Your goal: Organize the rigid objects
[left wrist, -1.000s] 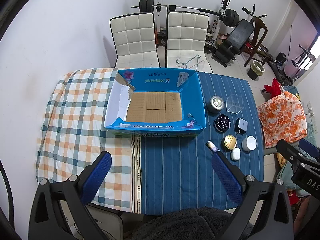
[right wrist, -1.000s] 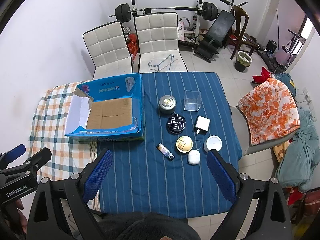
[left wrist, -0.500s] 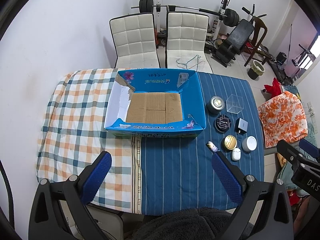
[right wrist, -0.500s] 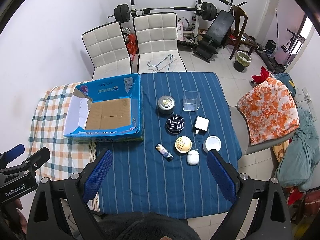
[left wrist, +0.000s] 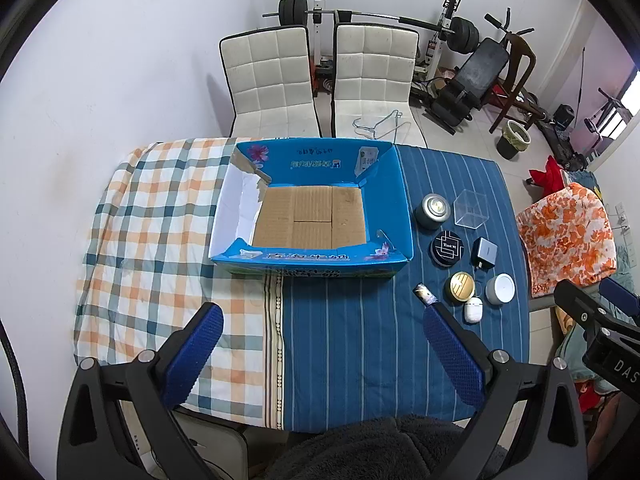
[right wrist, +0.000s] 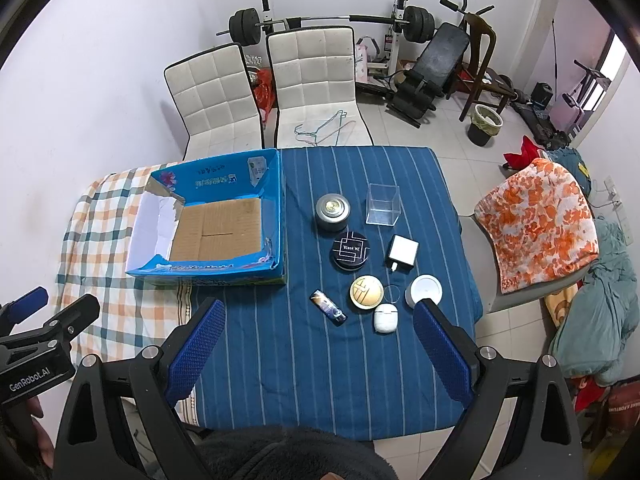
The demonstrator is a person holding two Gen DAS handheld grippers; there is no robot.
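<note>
Small items cluster on bench, centre-right of right wrist view, ahead of right tongs (right wrist: 316, 344); nearest, lighter (right wrist: 328, 307), long axis diagonal. Box (right wrist: 276, 216) upper left, empty. Left tongs (left wrist: 320, 354) farther. Both tongs wide open, holding nothing.

Blue striped cloth (right wrist: 280, 360) near the front is bare, lots of room to move. Small things sit close together on the right: tin (right wrist: 333, 212), clear box (right wrist: 383, 210), black disc (right wrist: 349, 250), w/ thin gaps. Open blue box (right wrist: 276, 216) stands tall on the left, nothing inside.
</note>
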